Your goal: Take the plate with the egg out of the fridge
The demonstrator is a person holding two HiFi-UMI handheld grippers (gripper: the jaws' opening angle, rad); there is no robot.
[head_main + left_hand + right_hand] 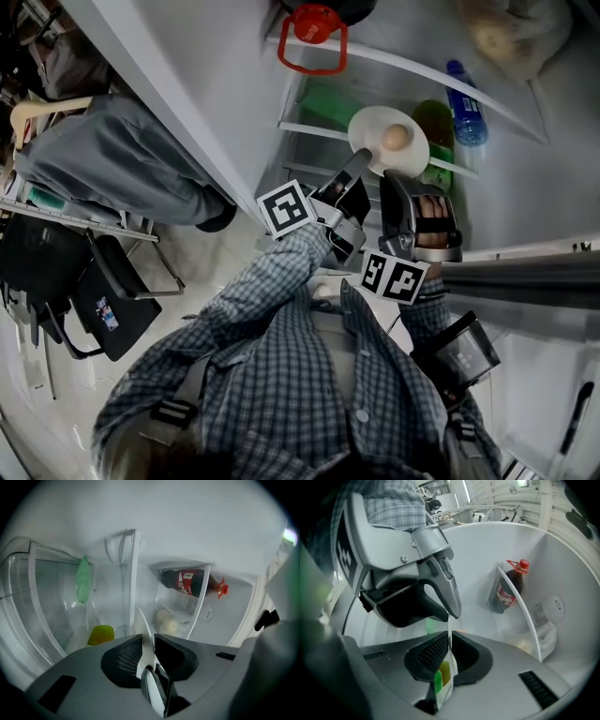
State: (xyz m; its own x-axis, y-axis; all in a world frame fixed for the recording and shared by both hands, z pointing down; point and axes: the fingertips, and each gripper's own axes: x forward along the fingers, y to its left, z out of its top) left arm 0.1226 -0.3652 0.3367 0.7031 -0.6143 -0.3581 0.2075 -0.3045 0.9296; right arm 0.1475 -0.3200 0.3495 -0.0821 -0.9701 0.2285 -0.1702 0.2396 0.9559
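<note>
The plate (373,125) is clamped at its near rim by both tools, so it lies straight ahead of each, reaching away from the jaws into the fridge (525,202). In the left gripper view, the left gripper (146,641) is closed on the thin white rim, which is seen edge-on running forward between the jaws. In the right gripper view, the right gripper (449,645) is likewise closed on the rim, with the left gripper's tip just beside it, up and to its left.

The egg (396,137) is seen in the head view resting loose on the plate, ahead of the right gripper (394,178) and slightly right of the left gripper (361,165). The plate is held above the front of a shelf (319,131), with a green bottle (437,124) beyond and to the right.

No long axis is offered by a round plate. The withdrawal is judged to run straight back along the jaws, toward the person. Neither gripper is nearer, so an even pull is called for. A tilt would likely set the egg rolling.
</note>
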